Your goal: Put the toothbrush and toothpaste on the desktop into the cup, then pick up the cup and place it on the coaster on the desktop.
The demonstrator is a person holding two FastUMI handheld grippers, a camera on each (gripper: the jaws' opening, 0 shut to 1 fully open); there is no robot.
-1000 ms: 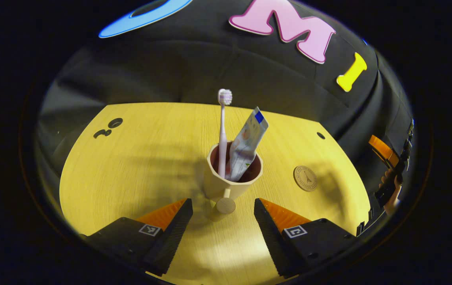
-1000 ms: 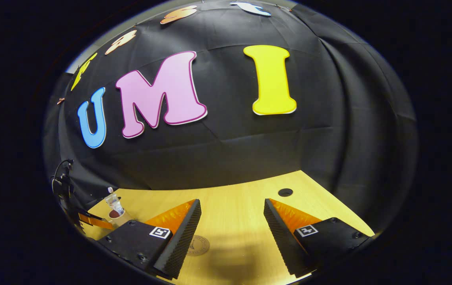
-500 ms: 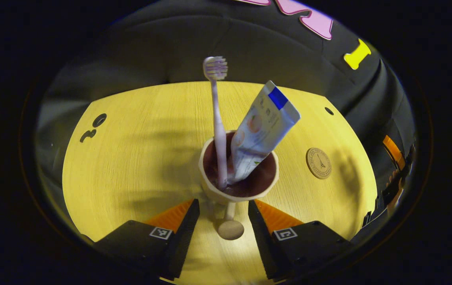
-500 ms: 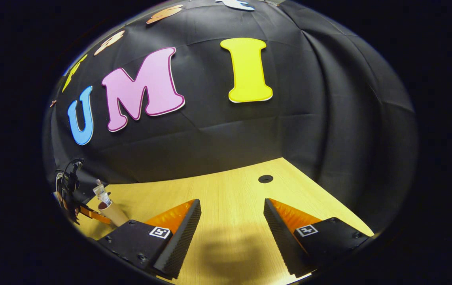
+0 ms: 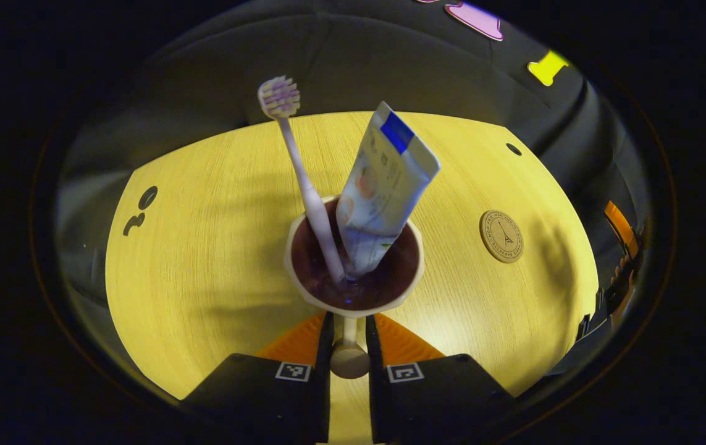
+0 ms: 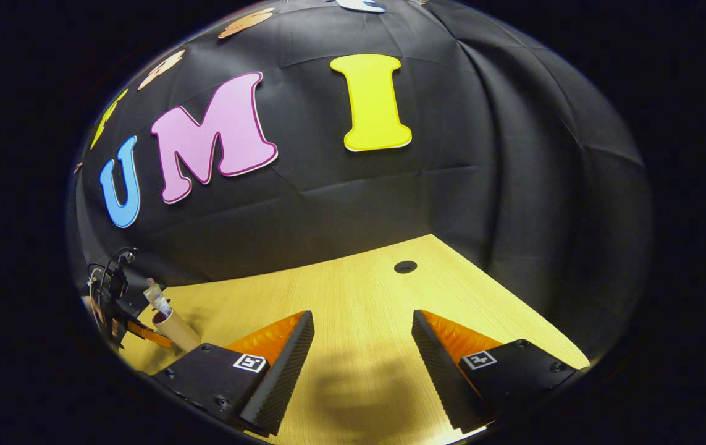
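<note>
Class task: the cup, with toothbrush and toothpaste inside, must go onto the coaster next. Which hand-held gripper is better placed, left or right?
Left. The left hand-held gripper is closed on the handle of the cup, with the coaster nearby. The right hand-held gripper is open, holding nothing.

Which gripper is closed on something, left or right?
The left gripper: its fingers clamp the cup handle. The right gripper is open over bare desktop.

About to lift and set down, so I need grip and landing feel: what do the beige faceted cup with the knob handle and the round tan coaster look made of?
The beige faceted cup, its handle between the left gripper fingers: matte, opaque, smooth rim, dark glossy inside; likely plastic or glazed ceramic, can't tell which. The round tan coaster: flat disc with dull brownish surface and dark printed emblem; looks like wood or cork.
</note>
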